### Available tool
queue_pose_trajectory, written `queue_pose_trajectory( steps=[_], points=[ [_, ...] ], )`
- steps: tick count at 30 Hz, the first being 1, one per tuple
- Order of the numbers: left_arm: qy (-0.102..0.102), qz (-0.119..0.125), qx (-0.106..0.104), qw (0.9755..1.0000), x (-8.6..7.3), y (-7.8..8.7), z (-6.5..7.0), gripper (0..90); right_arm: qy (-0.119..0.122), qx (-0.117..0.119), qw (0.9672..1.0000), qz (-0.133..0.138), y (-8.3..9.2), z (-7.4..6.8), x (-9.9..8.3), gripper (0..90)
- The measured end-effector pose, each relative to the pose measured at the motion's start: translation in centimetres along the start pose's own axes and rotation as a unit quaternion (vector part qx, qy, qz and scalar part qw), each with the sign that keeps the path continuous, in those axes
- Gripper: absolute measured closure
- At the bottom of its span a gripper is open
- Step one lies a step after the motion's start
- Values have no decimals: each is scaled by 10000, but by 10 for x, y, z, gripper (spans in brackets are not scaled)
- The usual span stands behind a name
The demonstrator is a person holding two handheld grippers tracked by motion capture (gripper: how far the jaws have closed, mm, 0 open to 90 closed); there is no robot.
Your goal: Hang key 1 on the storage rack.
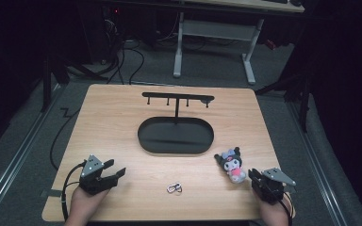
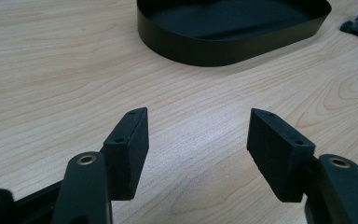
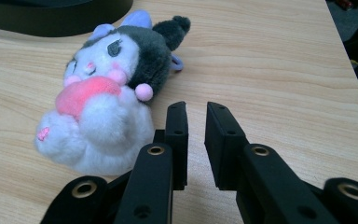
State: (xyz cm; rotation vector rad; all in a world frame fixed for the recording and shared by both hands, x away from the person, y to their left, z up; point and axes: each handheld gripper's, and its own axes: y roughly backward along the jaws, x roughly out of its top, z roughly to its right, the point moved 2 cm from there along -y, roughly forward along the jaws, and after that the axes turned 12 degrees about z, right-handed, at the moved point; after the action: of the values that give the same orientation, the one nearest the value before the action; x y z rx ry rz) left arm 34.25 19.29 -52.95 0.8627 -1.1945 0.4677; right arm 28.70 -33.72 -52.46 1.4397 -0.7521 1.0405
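One plush toy lies flat; head toward the tray, feet nearest the right tool.

Both tools are matte black. The left gripper carries a grey three-cornered plate on top and a black cable trailing from its rear; the right gripper wears the same plate and cable. Each has 2 blocky rectangular pads with small screw holes along the edge, hinged on flat arms fixed by brass-ringed rivets behind the pads. Both hands are bare.
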Motion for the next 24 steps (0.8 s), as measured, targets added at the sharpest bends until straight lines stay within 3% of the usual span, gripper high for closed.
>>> queue_pose_trajectory(
  steps=[4,13,24],
  points=[
    [0,-84,-24,10000,-2,-1,0,392,-30,46,9999,-87,-2,1,2,749],
    [7,-91,-85,9999,-5,3,0,390,-52,154,9983,-558,-2,6,8,713],
    [2,-92,-128,9999,-6,4,0,390,276,290,9931,-1099,-4,4,19,692]
  ],
)
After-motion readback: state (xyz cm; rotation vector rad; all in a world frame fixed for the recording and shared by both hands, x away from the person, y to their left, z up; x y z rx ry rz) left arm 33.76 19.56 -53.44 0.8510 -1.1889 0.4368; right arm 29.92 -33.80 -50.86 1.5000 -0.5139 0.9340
